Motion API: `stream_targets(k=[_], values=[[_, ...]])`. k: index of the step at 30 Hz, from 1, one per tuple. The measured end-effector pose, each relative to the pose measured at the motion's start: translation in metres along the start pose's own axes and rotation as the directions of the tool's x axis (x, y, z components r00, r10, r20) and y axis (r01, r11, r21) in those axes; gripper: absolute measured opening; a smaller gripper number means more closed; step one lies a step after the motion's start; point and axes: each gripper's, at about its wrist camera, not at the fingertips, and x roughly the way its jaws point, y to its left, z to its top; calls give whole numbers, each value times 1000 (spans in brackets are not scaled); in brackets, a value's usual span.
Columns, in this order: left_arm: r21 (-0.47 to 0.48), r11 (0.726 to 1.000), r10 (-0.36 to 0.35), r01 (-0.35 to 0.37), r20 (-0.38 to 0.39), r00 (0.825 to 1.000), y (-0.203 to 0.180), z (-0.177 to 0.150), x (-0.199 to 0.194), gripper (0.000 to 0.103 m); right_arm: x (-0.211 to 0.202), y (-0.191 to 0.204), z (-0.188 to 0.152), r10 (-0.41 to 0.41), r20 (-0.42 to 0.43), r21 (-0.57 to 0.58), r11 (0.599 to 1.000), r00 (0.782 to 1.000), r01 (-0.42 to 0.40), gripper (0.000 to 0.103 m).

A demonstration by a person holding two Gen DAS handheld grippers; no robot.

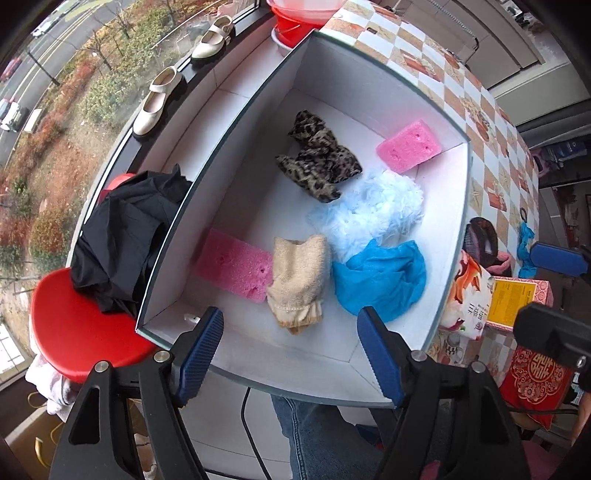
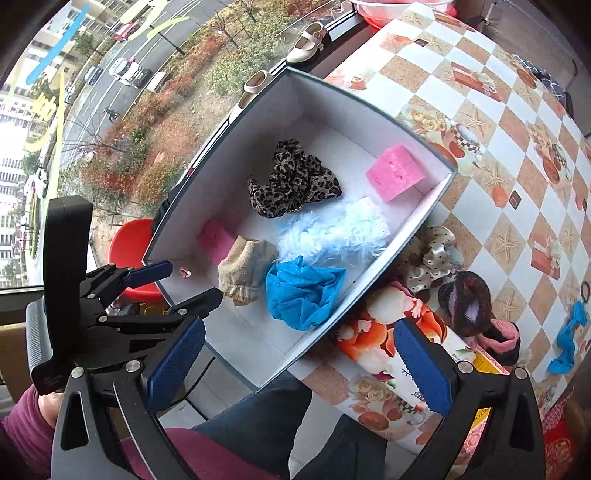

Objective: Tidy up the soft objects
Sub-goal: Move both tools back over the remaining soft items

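Observation:
A white box [image 1: 332, 74] on the checkered table holds a leopard cloth [image 1: 319, 158], two pink sponges [image 1: 408, 146] [image 1: 234, 269], a fluffy pale-blue piece [image 1: 373, 214], a blue cloth [image 1: 380, 280] and a beige sock [image 1: 299, 284]. My left gripper [image 1: 290, 325] hangs open over the box's near end, above the sock, pads touching nothing. My right gripper [image 2: 299, 328] is wide open and empty above the box's near right corner. Outside the box lie a polka-dot scrunchie [image 2: 432, 258], a brown-and-pink knit piece [image 2: 476, 306] and a blue scrunchie [image 2: 569, 343].
A tissue pack [image 2: 373, 347] leans against the box's right wall. A red stool [image 1: 74, 332] with a black garment [image 1: 122, 236] stands to the left. Shoes [image 1: 159, 103] sit on the window sill, red basins [image 1: 295, 18] beyond the box. A person's jeans [image 1: 314, 435] are below.

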Motion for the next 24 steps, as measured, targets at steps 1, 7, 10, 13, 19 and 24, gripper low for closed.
stream_targets(k=[1, 7, 10, 13, 19, 24], values=[[21, 1000, -8, 8, 10, 1000, -8, 3, -5, 78, -8, -7, -1, 7, 11, 19, 1000, 1000, -7, 103], [184, 980, -79, 69, 45, 996, -75, 25, -34, 79, -63, -73, -16, -18, 105, 163, 987, 994, 1, 103], [278, 957, -99, 87, 29, 995, -116, 32, -36, 80, -85, -122, -28, -65, 133, 269, 963, 989, 27, 103], [344, 934, -88, 93, -30, 996, -158, 39, -23, 80, -96, -174, -46, -98, 142, 383, 923, 985, 36, 103], [419, 904, -38, 88, -127, 991, -233, 52, 26, 80, -90, -255, -91, -68, 142, 556, 831, 988, -23, 103], [428, 900, 24, 85, -241, 970, -268, 64, 77, 80, -69, -301, -118, -23, 121, 631, 773, 992, -59, 103]])
